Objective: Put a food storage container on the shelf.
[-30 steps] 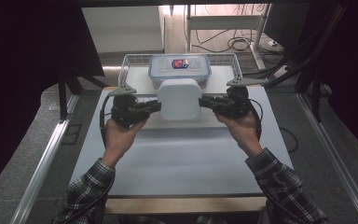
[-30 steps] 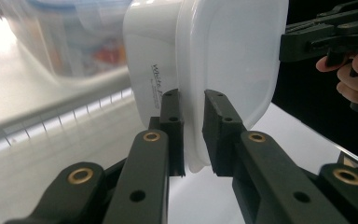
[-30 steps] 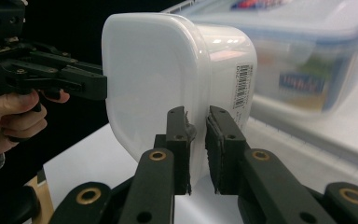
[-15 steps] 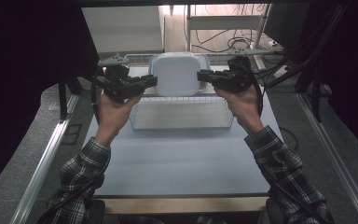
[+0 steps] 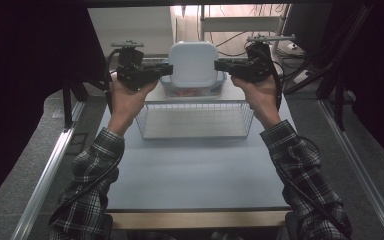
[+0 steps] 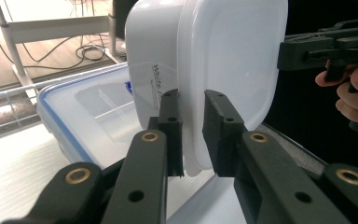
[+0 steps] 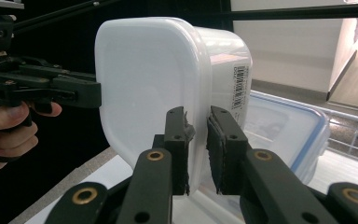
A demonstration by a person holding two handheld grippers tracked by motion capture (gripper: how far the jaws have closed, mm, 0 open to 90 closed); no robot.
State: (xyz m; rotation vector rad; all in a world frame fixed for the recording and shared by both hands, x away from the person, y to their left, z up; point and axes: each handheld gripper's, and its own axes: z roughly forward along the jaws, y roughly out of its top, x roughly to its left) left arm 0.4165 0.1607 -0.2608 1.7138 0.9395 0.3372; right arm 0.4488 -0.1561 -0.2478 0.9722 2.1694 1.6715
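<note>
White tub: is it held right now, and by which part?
Yes. The white tub is held off the table by both tools: the left tool clamps the lid rim on one side, the right tool clamps the rim on the opposite side.

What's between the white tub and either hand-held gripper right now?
Nothing. The left hand-held gripper and right hand-held gripper each pinch the rim of the white tub from opposite sides, holding it in the air above the blue-lidded box, beyond the wire basket.
</note>
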